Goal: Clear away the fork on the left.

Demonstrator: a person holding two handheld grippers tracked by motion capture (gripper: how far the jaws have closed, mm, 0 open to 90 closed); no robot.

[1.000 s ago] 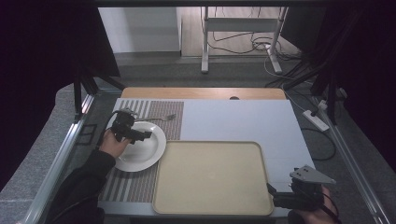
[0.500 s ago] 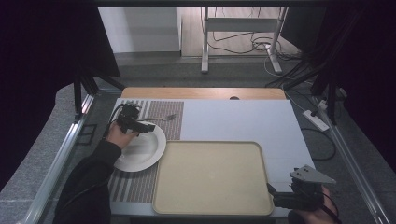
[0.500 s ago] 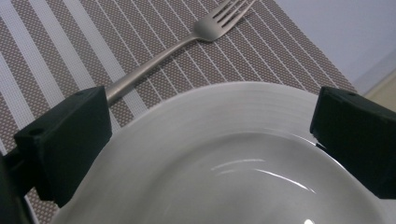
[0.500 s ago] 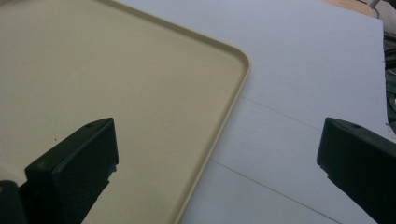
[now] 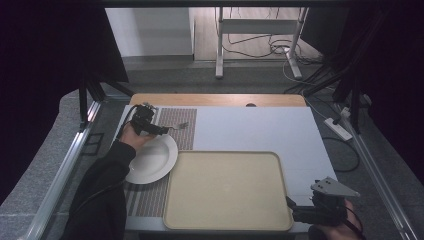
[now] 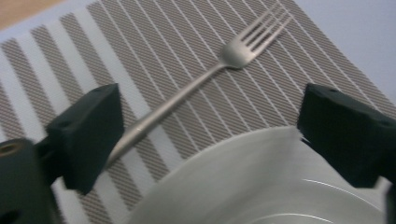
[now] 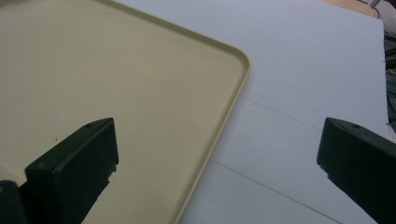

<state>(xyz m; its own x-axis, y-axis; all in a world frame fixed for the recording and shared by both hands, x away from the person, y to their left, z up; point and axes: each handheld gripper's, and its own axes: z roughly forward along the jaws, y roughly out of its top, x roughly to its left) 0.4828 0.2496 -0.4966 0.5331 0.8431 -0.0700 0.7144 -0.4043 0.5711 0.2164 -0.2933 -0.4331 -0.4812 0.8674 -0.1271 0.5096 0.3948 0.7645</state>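
Observation:
A metal fork (image 6: 201, 81) lies on the striped placemat (image 6: 140, 42), its tines pointing away; in the high view the fork (image 5: 179, 126) sits just beyond the white plate (image 5: 152, 160). My left gripper (image 5: 161, 130) hovers open over the plate's far rim (image 6: 261, 154), the fork's handle running toward its left jaw. A beige tray (image 5: 227, 190) lies in the middle front of the table. My right gripper (image 5: 292, 211) stands open at the tray's near right corner (image 7: 233, 60), nothing between its jaws.
The white table surface (image 5: 260, 125) stretches right of the placemat (image 5: 147, 200). A wooden strip (image 5: 215, 99) runs along the far edge. Metal rails flank both table sides, and a power strip (image 5: 338, 128) lies on the floor at right.
My left gripper has moved away from me, from over the plate toward its far rim and the fork. The right gripper has stayed put.

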